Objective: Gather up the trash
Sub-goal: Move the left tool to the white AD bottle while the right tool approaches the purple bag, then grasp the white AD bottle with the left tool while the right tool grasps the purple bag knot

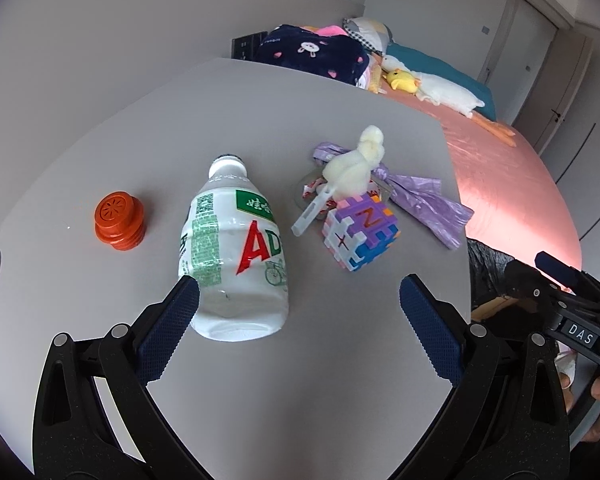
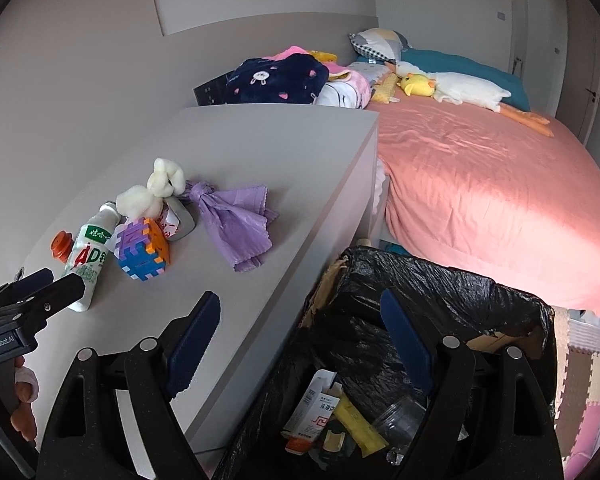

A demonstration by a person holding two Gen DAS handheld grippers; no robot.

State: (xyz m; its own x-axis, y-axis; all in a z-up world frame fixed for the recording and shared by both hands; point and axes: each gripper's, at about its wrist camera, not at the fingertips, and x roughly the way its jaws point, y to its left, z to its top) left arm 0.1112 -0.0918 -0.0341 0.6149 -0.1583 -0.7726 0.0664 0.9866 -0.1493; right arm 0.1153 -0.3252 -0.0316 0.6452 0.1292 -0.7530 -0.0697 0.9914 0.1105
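Low in the left wrist view, the left tool (image 1: pixel 299 308) is spread wide, its left pad beside the base of a lying AD milk bottle (image 1: pixel 236 248) on the desk (image 1: pixel 260 120). Meanwhile the right tool (image 2: pixel 300 344) gapes over the black-lined trash bin (image 2: pixel 440 280) at lower right.

Left view hugs the table (image 1: pixel 260 112); right overlooks it.

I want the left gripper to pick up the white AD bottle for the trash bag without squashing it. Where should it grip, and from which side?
Grip the white bottle across its wide lower body, near the base. It lies on its side with the base toward the open left gripper and the neck pointing away, so come in straight ahead and low over the table, one finger on each flank. The narrow neck is farther off.
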